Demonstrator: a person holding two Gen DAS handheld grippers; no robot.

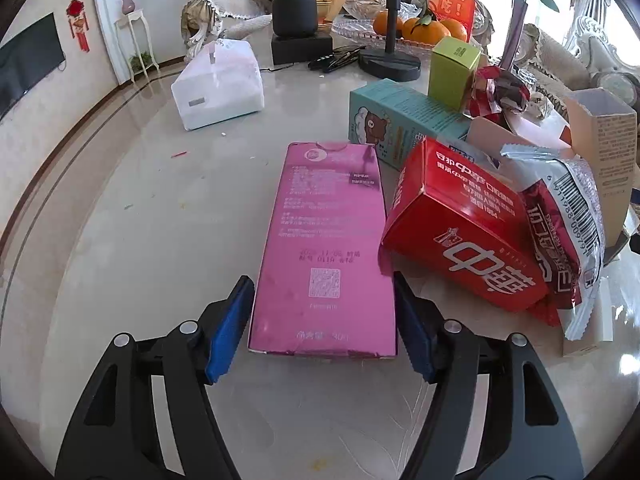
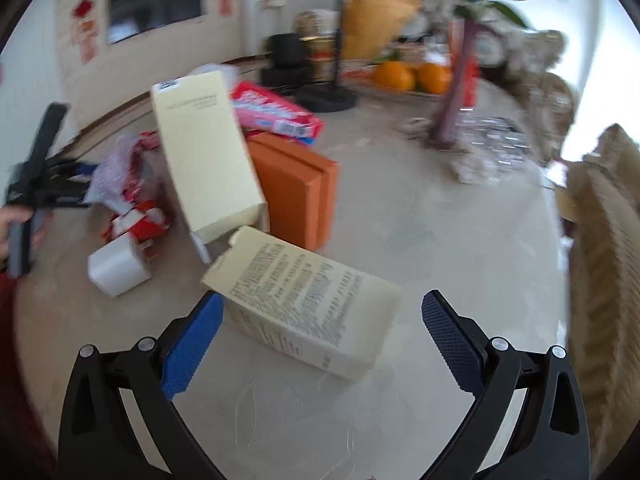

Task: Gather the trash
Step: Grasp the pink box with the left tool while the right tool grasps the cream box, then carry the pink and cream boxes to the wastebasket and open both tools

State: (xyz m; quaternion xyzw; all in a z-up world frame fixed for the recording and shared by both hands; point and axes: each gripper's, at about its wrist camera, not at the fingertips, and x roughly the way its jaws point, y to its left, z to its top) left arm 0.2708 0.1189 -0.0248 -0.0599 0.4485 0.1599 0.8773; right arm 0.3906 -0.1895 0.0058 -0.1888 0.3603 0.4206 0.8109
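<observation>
Left gripper (image 1: 324,320): jaws apart, flanking flat pink cardboard box (image 1: 324,248) on marble tabletop (image 1: 140,260).
Right gripper (image 2: 322,336): spread wide around tipped cream carton (image 2: 308,300), pads clear.

A pale marble table (image 1: 120,240) carries a pink box (image 1: 324,248), a red box (image 1: 460,232) and a white tissue box (image 1: 218,84).

The left gripper (image 1: 324,320) points steeply down, jaws parted, blue pads (image 1: 228,332) clear. The right gripper (image 2: 322,340) tilts down, jaws spread wide. A hand (image 2: 10,220) grasps the other gripper's handle.
</observation>
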